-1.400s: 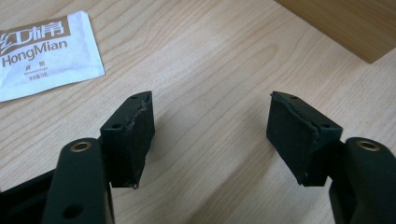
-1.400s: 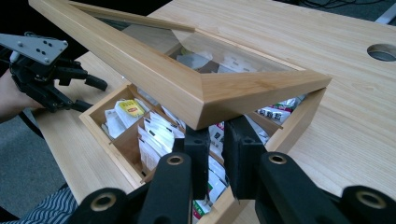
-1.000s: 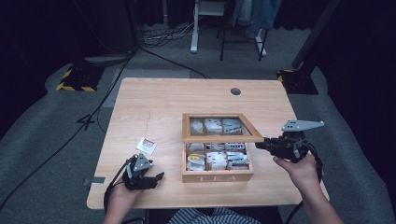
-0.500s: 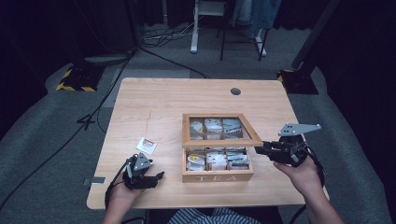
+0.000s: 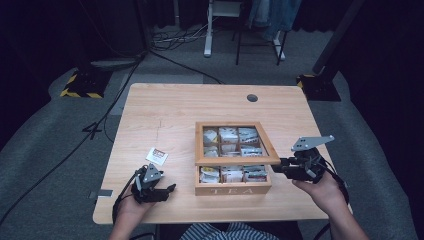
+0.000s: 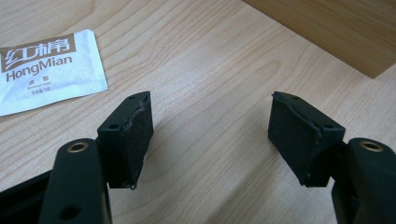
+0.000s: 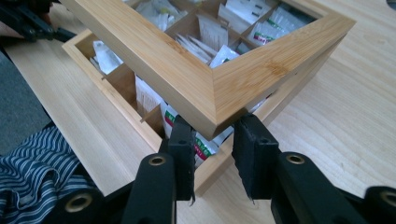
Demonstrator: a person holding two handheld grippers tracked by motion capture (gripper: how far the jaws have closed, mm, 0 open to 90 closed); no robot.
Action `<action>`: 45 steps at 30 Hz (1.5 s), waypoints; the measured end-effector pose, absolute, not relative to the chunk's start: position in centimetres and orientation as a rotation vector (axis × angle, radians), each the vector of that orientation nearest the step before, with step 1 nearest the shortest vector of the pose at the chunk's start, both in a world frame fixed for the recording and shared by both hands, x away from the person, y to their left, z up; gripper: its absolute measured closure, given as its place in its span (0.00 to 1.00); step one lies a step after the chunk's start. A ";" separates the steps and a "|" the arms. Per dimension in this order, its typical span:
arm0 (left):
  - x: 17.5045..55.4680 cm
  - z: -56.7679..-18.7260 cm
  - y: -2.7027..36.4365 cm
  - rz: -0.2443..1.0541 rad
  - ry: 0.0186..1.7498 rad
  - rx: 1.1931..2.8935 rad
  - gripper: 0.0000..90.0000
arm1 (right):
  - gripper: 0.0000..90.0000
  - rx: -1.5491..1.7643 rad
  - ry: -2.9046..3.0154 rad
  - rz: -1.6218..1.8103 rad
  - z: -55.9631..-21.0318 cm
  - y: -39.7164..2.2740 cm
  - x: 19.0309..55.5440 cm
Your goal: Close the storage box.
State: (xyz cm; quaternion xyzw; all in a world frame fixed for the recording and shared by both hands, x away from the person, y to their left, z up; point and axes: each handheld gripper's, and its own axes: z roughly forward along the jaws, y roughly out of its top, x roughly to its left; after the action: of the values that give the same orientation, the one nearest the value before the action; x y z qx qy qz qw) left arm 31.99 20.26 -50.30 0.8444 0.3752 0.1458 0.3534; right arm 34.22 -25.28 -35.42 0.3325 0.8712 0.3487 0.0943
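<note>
high view: tea box (image 5: pixel 233 189) sits mid-table, lid (image 5: pixel 235 161) half raised at the right gripper (image 5: pixel 278 167). left gripper (image 6: pixel 210 135) view: jaws wide, empty, beside a sachet (image 6: pixel 44 70). right gripper (image 7: pixel 212 140) view: jaws just opening around the lid corner; lift from beneath, slowly

Sachet (image 6: pixel 46 70): "HongMian" under Chinese characters. Wooden box (image 5: pixel 233 189) front: "TEA".

Setting reads as a lab or recording studio, not a home. A lone light-wood table (image 5: pixel 165 115) with a cable grommet hole (image 5: pixel 252 98) stands on grey carpet (image 5: pixel 45 150), ringed by black curtains (image 5: pixel 45 35). Loose cables (image 5: pixel 175 40) cross the floor; hazard-striped stand bases (image 5: pixel 80 85) sit at the table's far corners.
</note>
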 end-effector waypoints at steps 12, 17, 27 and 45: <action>32.1 -50.3 20.3 0.385 1.003 2.175 0.30 | 0.76 0.975 2.662 0.930 -36.2 -24.7 34.2; 32.1 -50.3 20.3 0.385 1.003 2.174 0.30 | 0.75 0.948 2.702 0.850 -36.7 -24.3 34.2; 32.1 -50.3 20.3 0.385 1.003 2.175 0.30 | 0.73 0.940 2.767 0.780 -37.5 -23.9 34.4; 32.1 -50.3 20.3 0.385 1.002 2.174 0.30 | 0.68 0.939 2.826 0.714 -38.4 -23.5 34.7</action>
State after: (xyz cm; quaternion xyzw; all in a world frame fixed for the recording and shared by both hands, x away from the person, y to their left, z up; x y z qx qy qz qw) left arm 32.07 20.28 -50.33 0.8397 0.3871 0.1485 0.3507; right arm 34.75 -23.54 -38.44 0.3064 0.9221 0.2331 0.0397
